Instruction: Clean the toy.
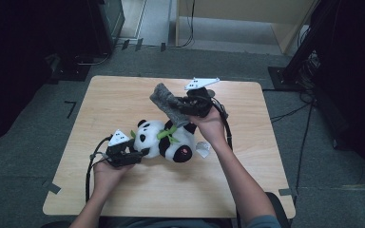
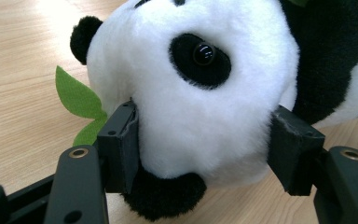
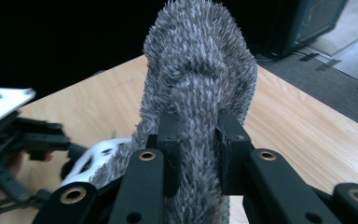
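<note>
A black-and-white plush panda (image 1: 166, 140) lies on its side in the middle of the wooden table (image 1: 123, 95), with a green felt leaf (image 1: 167, 134) at its neck. My left gripper (image 1: 140, 154) reaches in from the left, its pads pressed into the white fur on both sides of the panda's head (image 2: 200, 107). The leaf (image 2: 77, 98) pokes out beside one pad. My right gripper (image 1: 186, 110) hovers above the panda's body, shut on a grey fuzzy cloth (image 1: 168, 104). The cloth (image 3: 198, 60) stands up between the jaws of the right gripper (image 3: 198, 135).
A small white tag (image 1: 202, 148) lies beside the panda's rear. A dark cabinet (image 1: 107, 23) stands beyond the table's far left. A black stand with cables (image 1: 304, 57) is off the right side. Grey carpet surrounds the table.
</note>
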Available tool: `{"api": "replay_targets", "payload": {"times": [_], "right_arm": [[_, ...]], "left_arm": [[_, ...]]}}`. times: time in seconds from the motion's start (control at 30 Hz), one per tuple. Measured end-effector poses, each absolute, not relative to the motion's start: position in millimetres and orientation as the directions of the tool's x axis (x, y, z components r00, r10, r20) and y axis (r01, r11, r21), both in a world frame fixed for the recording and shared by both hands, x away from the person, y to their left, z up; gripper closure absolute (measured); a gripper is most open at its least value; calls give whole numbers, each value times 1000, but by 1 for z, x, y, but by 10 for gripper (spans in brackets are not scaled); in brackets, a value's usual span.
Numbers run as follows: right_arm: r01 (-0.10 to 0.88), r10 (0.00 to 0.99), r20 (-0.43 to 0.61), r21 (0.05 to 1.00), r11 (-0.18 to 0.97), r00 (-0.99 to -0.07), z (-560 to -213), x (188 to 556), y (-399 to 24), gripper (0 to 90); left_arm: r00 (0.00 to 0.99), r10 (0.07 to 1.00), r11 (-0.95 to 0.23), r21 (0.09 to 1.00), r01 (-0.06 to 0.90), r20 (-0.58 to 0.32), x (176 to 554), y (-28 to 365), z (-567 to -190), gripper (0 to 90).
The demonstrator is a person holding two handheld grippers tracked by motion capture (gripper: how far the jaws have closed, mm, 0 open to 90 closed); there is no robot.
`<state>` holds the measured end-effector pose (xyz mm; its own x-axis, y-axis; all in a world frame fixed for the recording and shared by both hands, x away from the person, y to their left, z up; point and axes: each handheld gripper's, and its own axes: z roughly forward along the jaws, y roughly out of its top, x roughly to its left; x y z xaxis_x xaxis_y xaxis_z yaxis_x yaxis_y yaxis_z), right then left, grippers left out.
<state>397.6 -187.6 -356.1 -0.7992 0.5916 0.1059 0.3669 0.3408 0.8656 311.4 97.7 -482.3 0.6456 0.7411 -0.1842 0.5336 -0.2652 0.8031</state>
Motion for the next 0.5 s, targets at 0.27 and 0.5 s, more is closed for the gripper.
{"api": "replay_targets", "payload": {"times": [0.27, 0.5], "right_arm": [[354, 612, 35, 842, 408, -790, -367, 387, -193, 750], [391, 654, 33, 824, 411, -756, -372, 386, -217, 749]], "left_arm": [[648, 739, -270, 799, 538, -186, 313, 98, -482, 344], [639, 744, -264, 791, 552, -198, 314, 97, -481, 344]]}}
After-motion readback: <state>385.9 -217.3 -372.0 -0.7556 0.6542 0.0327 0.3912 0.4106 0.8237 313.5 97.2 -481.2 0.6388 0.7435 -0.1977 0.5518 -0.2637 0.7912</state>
